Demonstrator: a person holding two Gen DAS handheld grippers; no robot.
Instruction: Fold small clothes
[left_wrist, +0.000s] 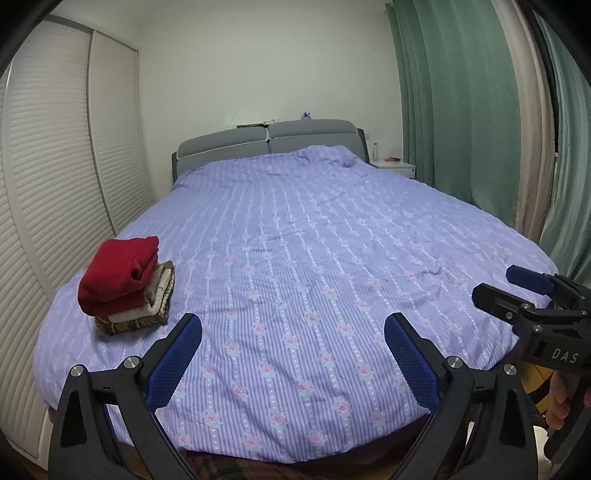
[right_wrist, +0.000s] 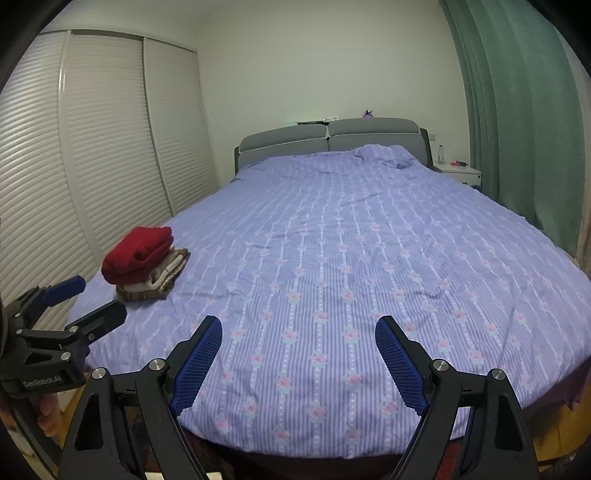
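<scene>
A stack of folded clothes lies on the near left part of the bed (left_wrist: 295, 258): a red garment (left_wrist: 118, 275) on top, a cream one (left_wrist: 159, 291) under it, a brown patterned one (left_wrist: 129, 325) at the bottom. The stack also shows in the right wrist view (right_wrist: 142, 254). My left gripper (left_wrist: 293, 332) is open and empty above the bed's foot, right of the stack. My right gripper (right_wrist: 299, 336) is open and empty above the foot of the bed. Each gripper shows in the other's view: the right one (left_wrist: 502, 288), the left one (right_wrist: 94, 299).
The bed has a purple striped floral cover (right_wrist: 351, 258) and a grey headboard (left_wrist: 295, 140). White louvred wardrobe doors (left_wrist: 55, 147) stand along the left. Green curtains (left_wrist: 461, 92) hang on the right. A white nightstand (left_wrist: 395, 168) with a bottle stands by the headboard.
</scene>
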